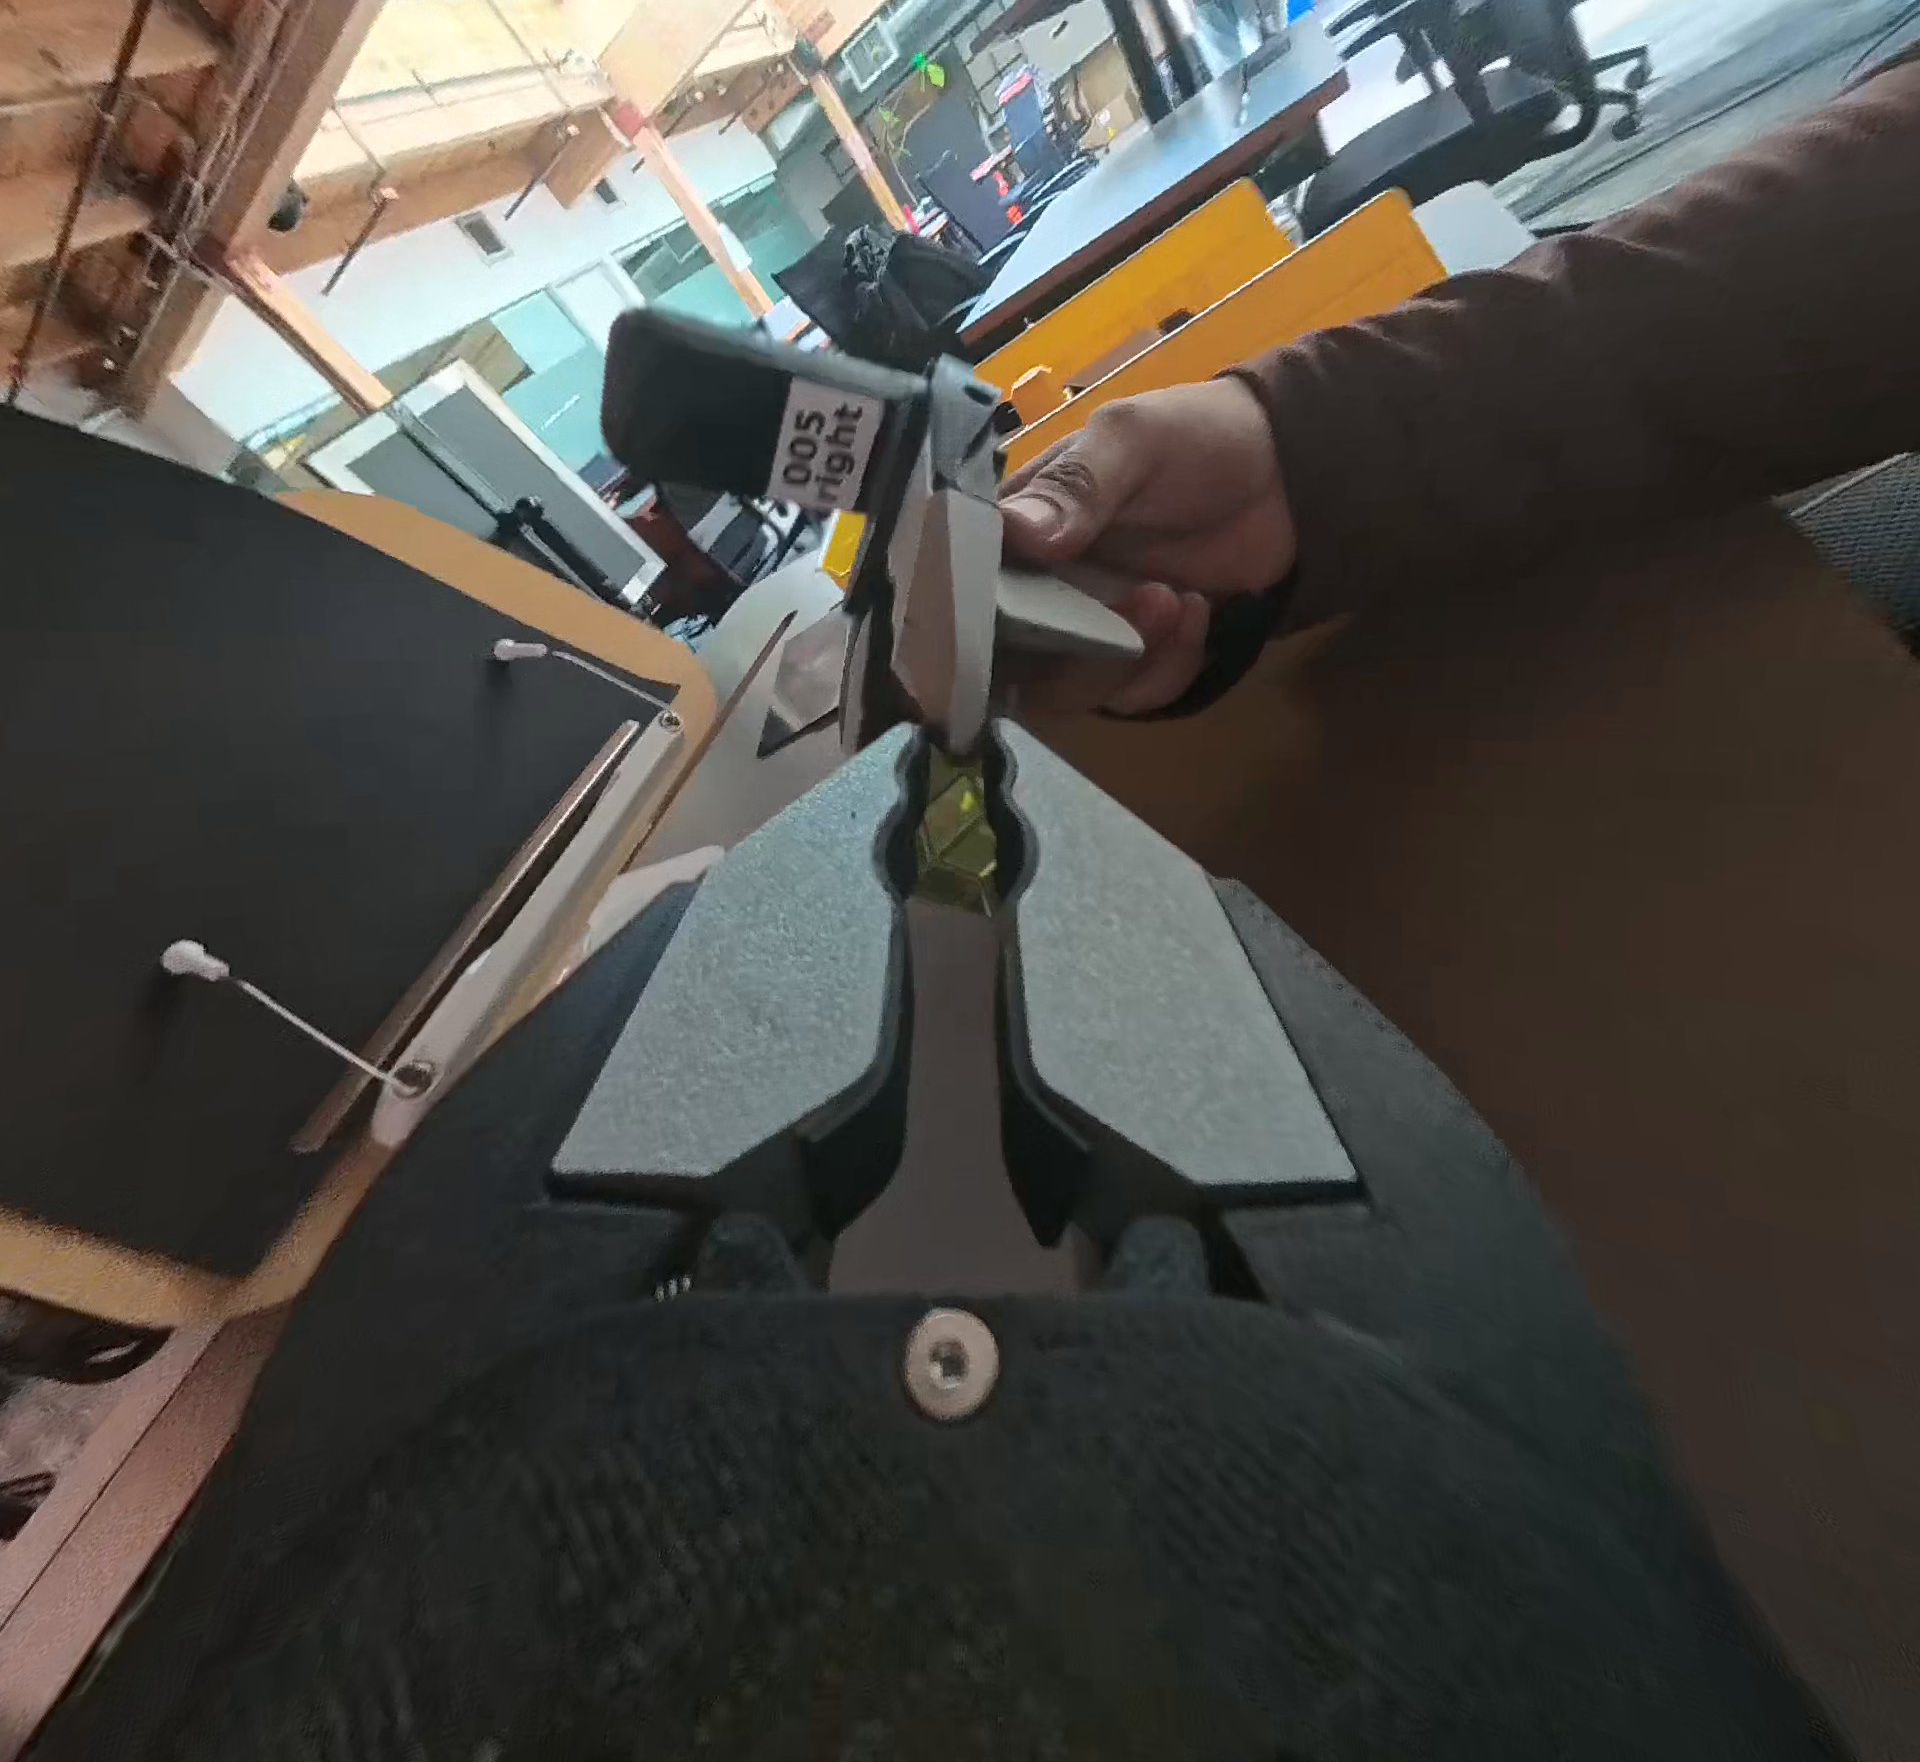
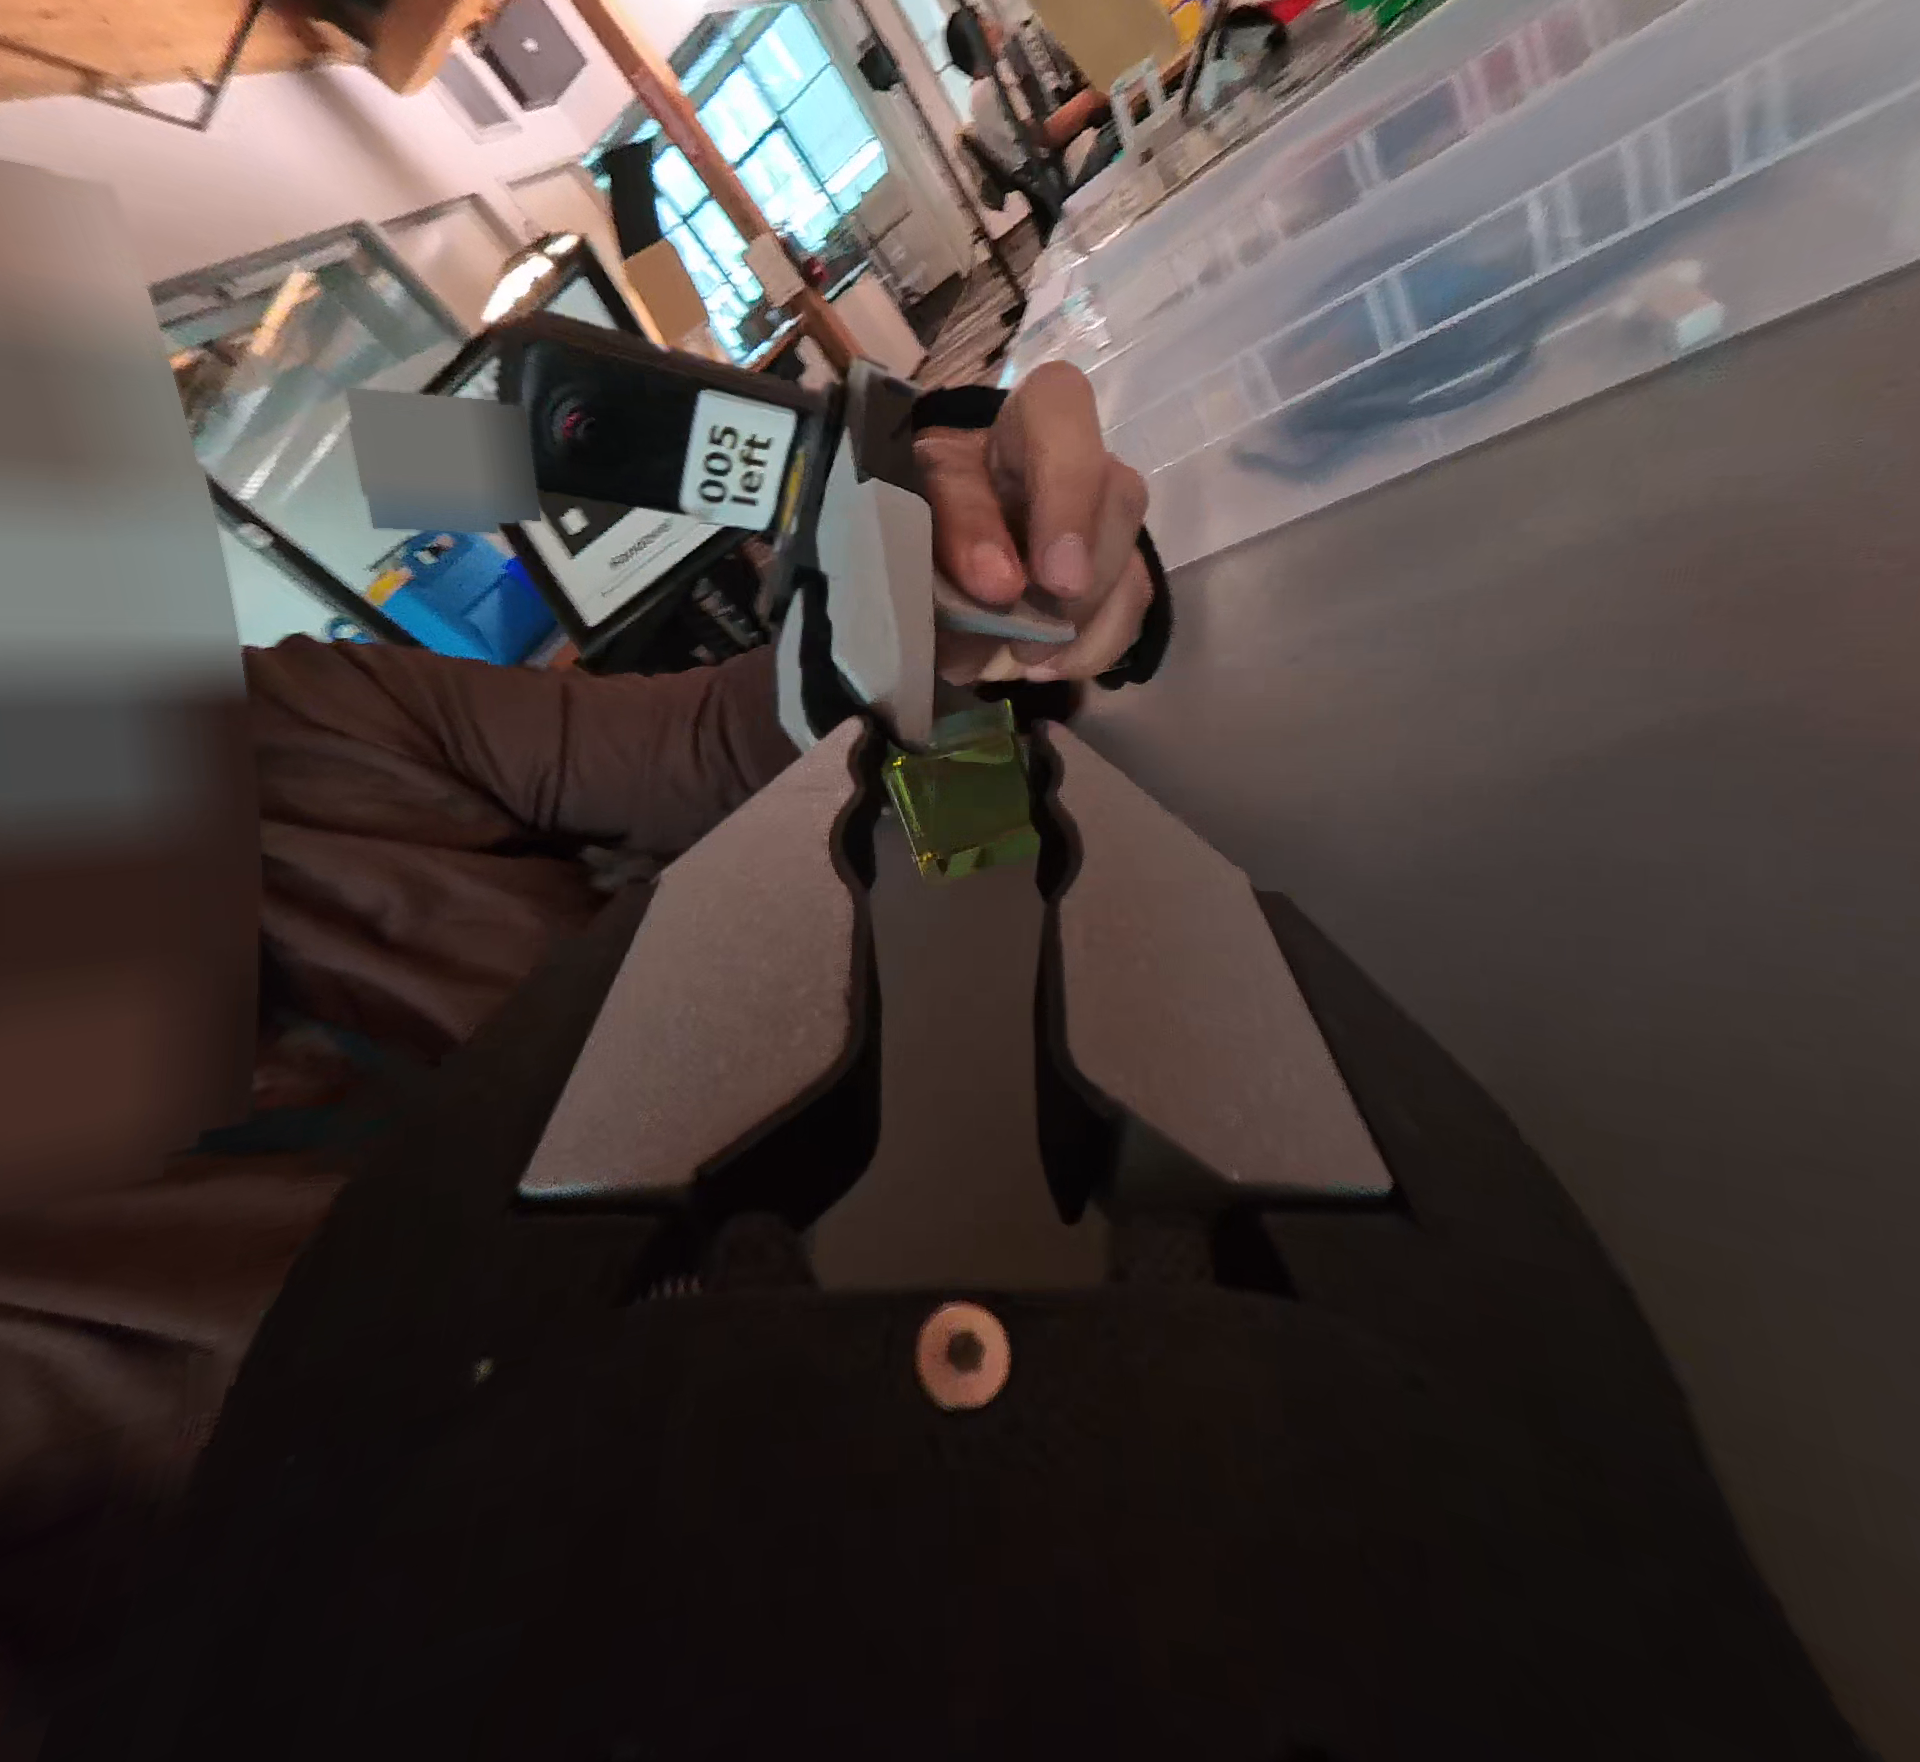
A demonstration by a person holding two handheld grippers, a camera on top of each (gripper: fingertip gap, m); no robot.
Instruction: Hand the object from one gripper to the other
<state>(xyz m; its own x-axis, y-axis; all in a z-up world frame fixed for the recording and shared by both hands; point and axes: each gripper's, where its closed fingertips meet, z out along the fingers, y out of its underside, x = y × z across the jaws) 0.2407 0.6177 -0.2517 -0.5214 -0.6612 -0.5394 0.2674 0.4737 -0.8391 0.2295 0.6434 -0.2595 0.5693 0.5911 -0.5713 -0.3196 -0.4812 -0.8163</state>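
- The yellow-green clear block (image 2: pixel 961 803) is in the air between the two grippers, which meet tip to tip.
- The left gripper (image 1: pixel 954 813) has its jaws narrow and pressed on both sides of the block (image 1: pixel 954 829).
- The right gripper (image 2: pixel 956 793) has its jaws around the other end of the block; the block fills the gap and seems to touch both pads, so it looks held.
- A hand (image 1: pixel 1153 517) in a brown sleeve (image 1: pixel 1558 362) holds the right gripper's handle.
- Another hand (image 2: pixel 1039 528) holds the left gripper's handle.
- A grey counter (image 2: pixel 1558 777) lies behind, with clear plastic bins (image 2: pixel 1455 185) farther on it.
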